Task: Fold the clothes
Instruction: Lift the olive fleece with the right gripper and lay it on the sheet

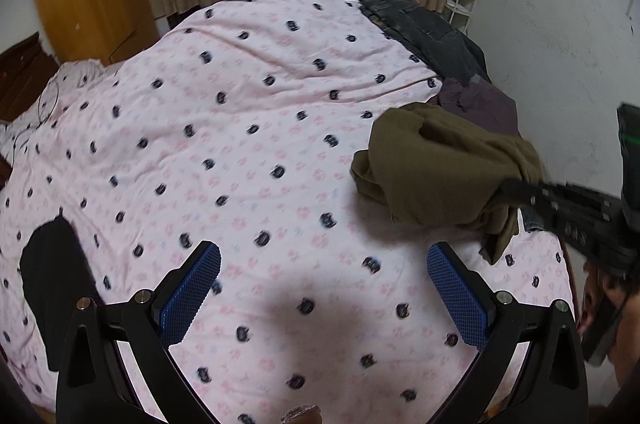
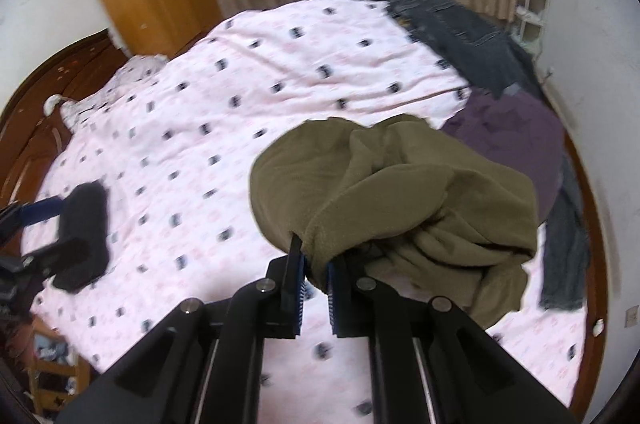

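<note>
Right gripper (image 2: 316,264) clamped on bunched olive garment (image 2: 400,199), lifted above pink quilt (image 2: 240,103), left gripper (image 1: 324,288) spread wide and empty over quilt, jeans (image 1: 424,23) and purple cloth (image 2: 508,135) at far edge, black item (image 1: 56,276) at left.

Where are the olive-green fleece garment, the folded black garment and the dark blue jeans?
olive-green fleece garment (image 2: 400,191): right wrist view, middle of the bunched fabric.
folded black garment (image 1: 56,276): left wrist view, centre of the flat cloth.
dark blue jeans (image 1: 424,23): left wrist view, upper denim panel.
</note>
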Motion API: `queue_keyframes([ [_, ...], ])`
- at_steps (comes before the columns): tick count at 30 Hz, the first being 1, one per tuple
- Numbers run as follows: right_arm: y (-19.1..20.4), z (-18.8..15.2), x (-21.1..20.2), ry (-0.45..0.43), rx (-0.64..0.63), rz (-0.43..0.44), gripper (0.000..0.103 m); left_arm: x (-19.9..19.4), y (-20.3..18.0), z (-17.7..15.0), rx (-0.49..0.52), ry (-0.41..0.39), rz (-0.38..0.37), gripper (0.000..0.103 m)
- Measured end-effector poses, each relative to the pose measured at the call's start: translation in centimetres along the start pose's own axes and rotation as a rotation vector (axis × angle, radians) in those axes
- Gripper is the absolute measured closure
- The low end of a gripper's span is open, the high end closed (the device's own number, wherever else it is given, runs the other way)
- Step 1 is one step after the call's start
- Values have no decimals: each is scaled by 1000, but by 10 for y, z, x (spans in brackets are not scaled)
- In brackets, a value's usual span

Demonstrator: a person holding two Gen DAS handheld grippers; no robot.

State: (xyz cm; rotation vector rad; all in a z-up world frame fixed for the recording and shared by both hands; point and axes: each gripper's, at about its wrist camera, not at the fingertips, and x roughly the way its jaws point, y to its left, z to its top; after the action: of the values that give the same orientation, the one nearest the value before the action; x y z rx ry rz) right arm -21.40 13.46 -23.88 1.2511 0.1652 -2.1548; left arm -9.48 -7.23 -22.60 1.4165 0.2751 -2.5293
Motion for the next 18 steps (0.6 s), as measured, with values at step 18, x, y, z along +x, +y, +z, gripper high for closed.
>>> queue_keyframes([
  [18, 200, -71, 5, 117, -50, 181, 93, -62, 118, -62, 17, 8, 23, 0],
])
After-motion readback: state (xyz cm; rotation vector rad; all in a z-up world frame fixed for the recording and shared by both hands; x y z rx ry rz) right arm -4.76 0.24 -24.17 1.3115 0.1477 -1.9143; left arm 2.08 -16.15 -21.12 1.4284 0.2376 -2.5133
